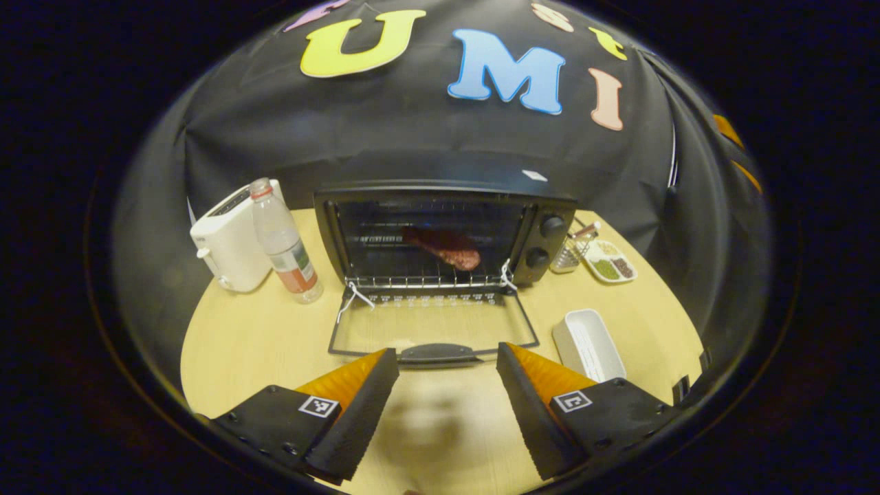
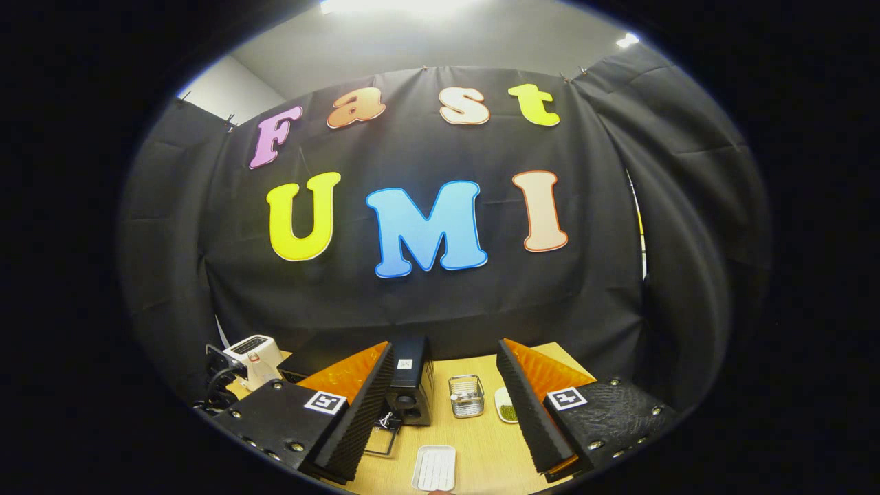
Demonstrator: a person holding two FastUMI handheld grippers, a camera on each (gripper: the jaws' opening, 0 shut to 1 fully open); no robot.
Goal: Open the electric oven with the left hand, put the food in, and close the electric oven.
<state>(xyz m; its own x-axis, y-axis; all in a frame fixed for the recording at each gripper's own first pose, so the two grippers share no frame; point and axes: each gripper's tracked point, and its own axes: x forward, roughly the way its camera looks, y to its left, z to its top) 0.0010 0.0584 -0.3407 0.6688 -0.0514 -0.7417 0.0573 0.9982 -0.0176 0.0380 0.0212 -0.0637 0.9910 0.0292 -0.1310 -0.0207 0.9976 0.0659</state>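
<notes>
The left gripper view looks down and forward at the open electric oven (image 1: pixel 440 234), quite near, from low above the table (image 1: pixel 261 337). The right gripper view sits farther back, facing the booth wall. Both share the toaster (image 1: pixel 230 240), the oven and the white tray (image 2: pixel 434 467).

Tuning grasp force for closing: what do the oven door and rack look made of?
Oven door: looks like clear glass in a dark frame, since the table shows through; dark handle, probably plastic. Rack: thin shiny wire, likely chromed steel.
</notes>
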